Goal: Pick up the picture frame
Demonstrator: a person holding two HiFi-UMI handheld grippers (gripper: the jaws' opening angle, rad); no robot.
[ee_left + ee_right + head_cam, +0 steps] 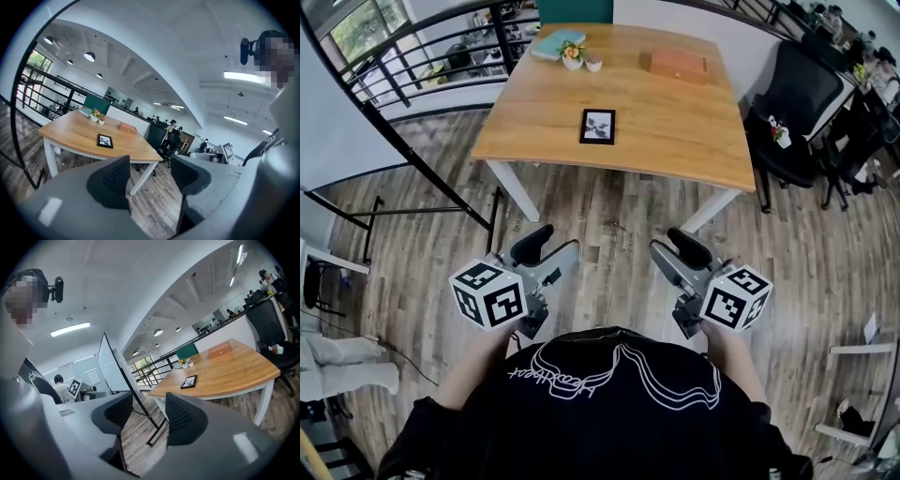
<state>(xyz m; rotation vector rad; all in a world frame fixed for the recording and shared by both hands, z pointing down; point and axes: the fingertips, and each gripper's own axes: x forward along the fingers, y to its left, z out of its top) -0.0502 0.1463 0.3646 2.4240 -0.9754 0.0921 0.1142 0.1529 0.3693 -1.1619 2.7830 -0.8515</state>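
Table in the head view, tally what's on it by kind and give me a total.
Picture frame: 1
Brown box: 1
Small pots: 2
Pale blue flat item: 1
Total: 5

No legible text, numbers or brands in any view.
- Black shirt (609, 412), near edge of the head view: white cursive print (551, 377) across the chest, script can't be made out.
- Left gripper cube (487, 293) and right gripper cube (736, 298): black-and-white square marker patterns only, no characters.
- Right gripper view, far left: another square marker (75, 388), pattern only. Sheets on the glass panel (95, 377) beside it are too small to read.
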